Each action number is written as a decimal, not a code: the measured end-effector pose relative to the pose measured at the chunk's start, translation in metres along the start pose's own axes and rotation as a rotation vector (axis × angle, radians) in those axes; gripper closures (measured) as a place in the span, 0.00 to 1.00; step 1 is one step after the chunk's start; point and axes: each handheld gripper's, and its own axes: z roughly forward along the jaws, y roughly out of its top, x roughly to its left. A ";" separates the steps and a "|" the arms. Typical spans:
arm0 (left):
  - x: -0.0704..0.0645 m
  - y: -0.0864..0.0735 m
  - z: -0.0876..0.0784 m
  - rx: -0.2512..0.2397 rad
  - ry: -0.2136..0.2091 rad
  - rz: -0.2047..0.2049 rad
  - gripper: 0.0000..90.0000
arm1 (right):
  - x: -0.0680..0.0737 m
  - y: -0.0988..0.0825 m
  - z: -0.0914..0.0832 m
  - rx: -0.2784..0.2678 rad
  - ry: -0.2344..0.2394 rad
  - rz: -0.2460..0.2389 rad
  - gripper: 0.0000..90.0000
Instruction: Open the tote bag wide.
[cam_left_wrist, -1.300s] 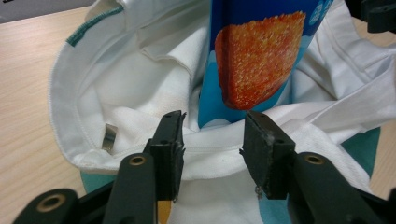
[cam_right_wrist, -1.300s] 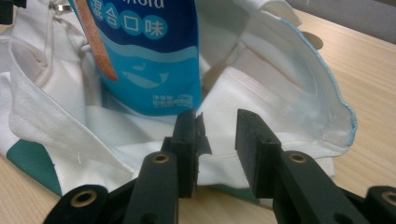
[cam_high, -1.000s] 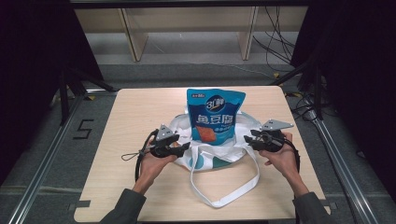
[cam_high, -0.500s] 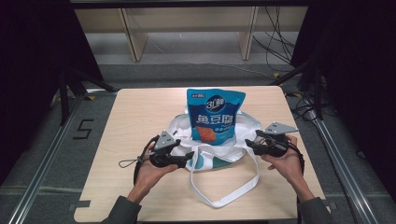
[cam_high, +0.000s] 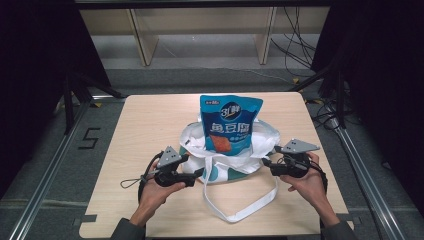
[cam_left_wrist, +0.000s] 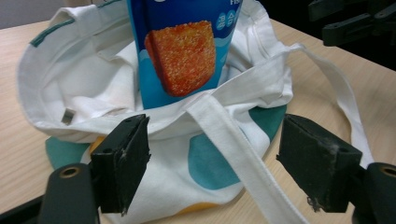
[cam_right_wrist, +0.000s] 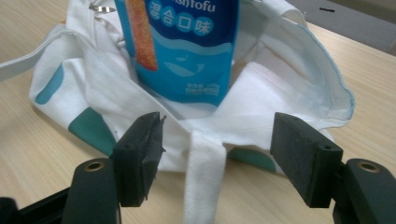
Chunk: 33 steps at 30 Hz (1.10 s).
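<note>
Light wooden table (cam_high: 150, 120) sitting in a dark room, shelving behind it. Nearest the person, a white strap loop (cam_high: 240, 210) is lying on the wood. Left gripper (cam_high: 200, 173) is hovering just beside the white bag (cam_high: 265, 140) on its left, jaws having just been opening, now standing wide with nothing pinched, the strap (cam_left_wrist: 233, 140) lying between them. Right gripper (cam_high: 266, 165) is sitting at the bag's right edge, likewise just opened wide, gripping nothing. Blue snack pouch (cam_high: 230, 122) is standing upright inside the bag, mid-table.
</note>
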 end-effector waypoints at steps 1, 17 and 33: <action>0.000 -0.001 -0.001 0.003 0.003 0.004 0.26 | 0.000 0.000 0.000 -0.016 -0.011 -0.012 0.39; -0.014 -0.026 -0.009 0.010 -0.001 -0.005 0.21 | 0.018 -0.012 -0.009 -0.002 -0.011 -0.032 0.38; -0.021 -0.052 -0.024 0.041 0.007 0.046 0.18 | 0.034 -0.039 -0.021 0.025 -0.004 -0.047 0.36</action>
